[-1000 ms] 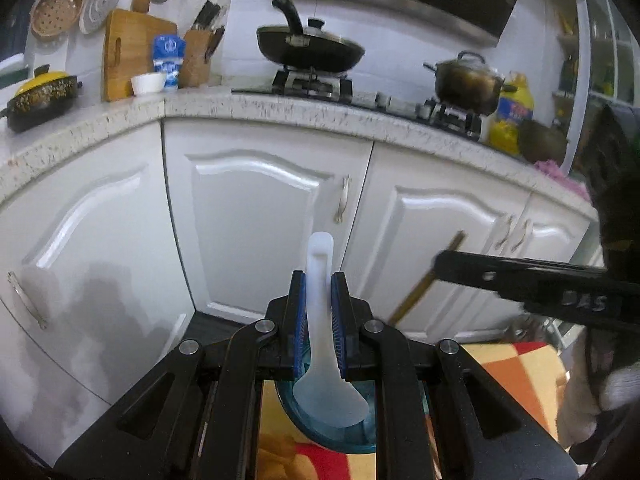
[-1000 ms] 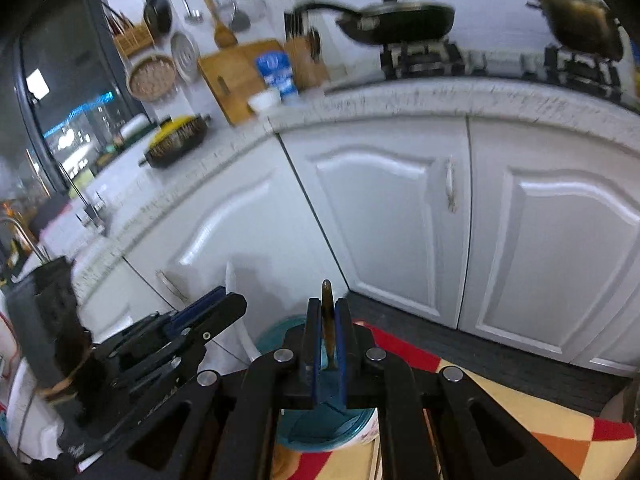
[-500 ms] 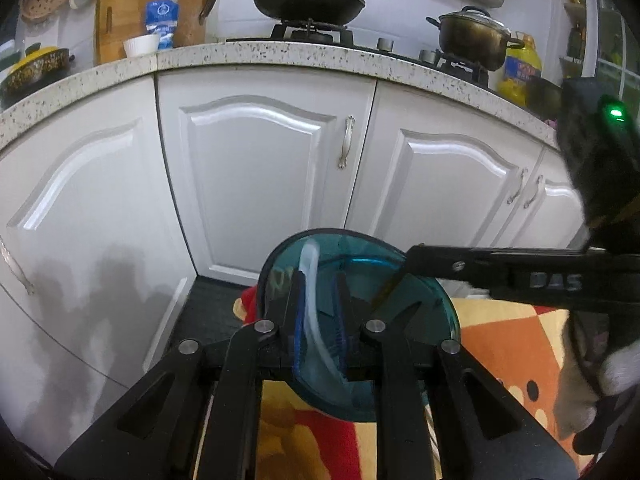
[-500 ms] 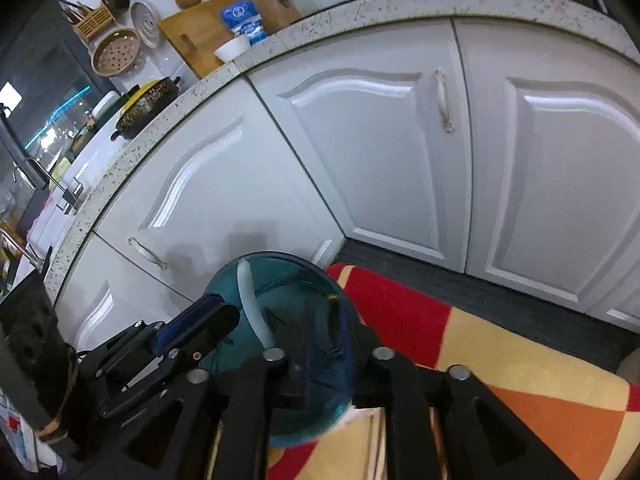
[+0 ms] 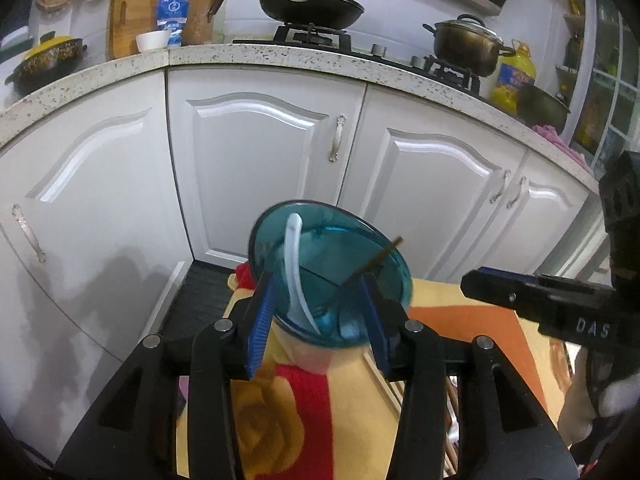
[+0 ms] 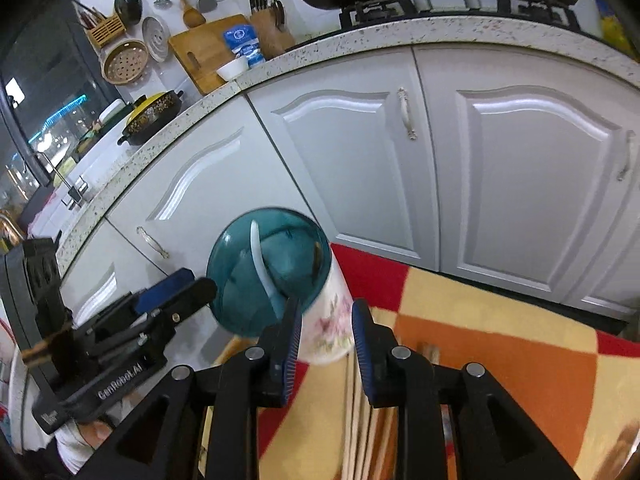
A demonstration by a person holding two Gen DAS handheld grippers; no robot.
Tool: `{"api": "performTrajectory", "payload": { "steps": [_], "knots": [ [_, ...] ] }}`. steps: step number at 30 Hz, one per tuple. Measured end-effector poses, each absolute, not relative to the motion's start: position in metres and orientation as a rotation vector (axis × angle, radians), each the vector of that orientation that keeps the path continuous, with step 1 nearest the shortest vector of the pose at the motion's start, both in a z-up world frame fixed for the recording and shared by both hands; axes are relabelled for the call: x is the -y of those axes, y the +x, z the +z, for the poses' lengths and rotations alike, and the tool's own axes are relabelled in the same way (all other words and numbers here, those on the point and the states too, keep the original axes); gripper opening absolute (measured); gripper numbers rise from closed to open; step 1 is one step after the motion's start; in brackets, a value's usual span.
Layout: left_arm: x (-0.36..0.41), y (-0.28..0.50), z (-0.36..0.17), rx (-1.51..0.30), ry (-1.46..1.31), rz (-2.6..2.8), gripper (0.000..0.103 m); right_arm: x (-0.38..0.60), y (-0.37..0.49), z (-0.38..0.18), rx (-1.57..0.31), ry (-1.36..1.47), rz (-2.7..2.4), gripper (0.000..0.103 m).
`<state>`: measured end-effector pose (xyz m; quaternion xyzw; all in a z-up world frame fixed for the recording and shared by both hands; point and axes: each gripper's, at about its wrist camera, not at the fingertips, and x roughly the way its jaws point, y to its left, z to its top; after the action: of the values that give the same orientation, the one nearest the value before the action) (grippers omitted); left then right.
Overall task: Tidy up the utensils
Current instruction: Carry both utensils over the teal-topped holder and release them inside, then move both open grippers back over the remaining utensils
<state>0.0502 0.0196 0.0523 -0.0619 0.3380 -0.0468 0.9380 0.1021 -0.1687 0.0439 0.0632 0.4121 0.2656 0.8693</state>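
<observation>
Closest to the left camera, the left gripper (image 5: 320,320) has its blue-padded jaws spreading apart, with nothing pinched between them; the pads sit either side of the near edge of the utensil holder (image 5: 384,264) without pressing on it. From the right camera it's the same deal: the right gripper (image 6: 325,340) is loosening too, jaws opening, with the holder's white flowered lower wall showing in the gap, and I can't see the pads actually squeezing it. Below both grippers is a blanket (image 6: 500,344) in yellow, orange and red patches, and there look to be some wooden chopsticks (image 6: 354,420) lying on it right under the right gripper, though that part is blurry. The holder itself stands on the blanket, with a teal see-through top and dividers inside. A white rice spoon (image 5: 294,264) stands in the left compartment, handle up and leaning on the rim, and a single dark chopstick (image 5: 374,259) sticks out of the right side at a tilt. In the left view you can see the right gripper off to the right, well apart from the holder, with a bit of a gloved hand (image 5: 612,396) behind it. Further back are white cabinet doors (image 5: 260,160), then the speckled countertop (image 5: 280,58) with a black wok (image 5: 310,6) and a pot (image 5: 468,42) on the stove.
</observation>
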Motion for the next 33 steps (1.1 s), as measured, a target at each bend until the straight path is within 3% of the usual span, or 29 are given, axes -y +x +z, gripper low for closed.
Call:
{"api": "performTrajectory", "payload": {
  "steps": [13, 17, 33],
  "knots": [
    [0.018, 0.012, 0.044, -0.724, -0.106, -0.146, 0.043, 0.211, 0.039, 0.026, -0.878, 0.091, 0.45, 0.032],
    [0.025, 0.008, 0.041, -0.733, -0.104, -0.166, 0.052, 0.221, 0.029, 0.022, -0.888, 0.107, 0.432, 0.033],
    [0.022, 0.005, 0.021, -0.806, -0.141, -0.181, 0.053, 0.243, 0.021, 0.008, -0.921, 0.142, 0.374, 0.039]
  ]
}}
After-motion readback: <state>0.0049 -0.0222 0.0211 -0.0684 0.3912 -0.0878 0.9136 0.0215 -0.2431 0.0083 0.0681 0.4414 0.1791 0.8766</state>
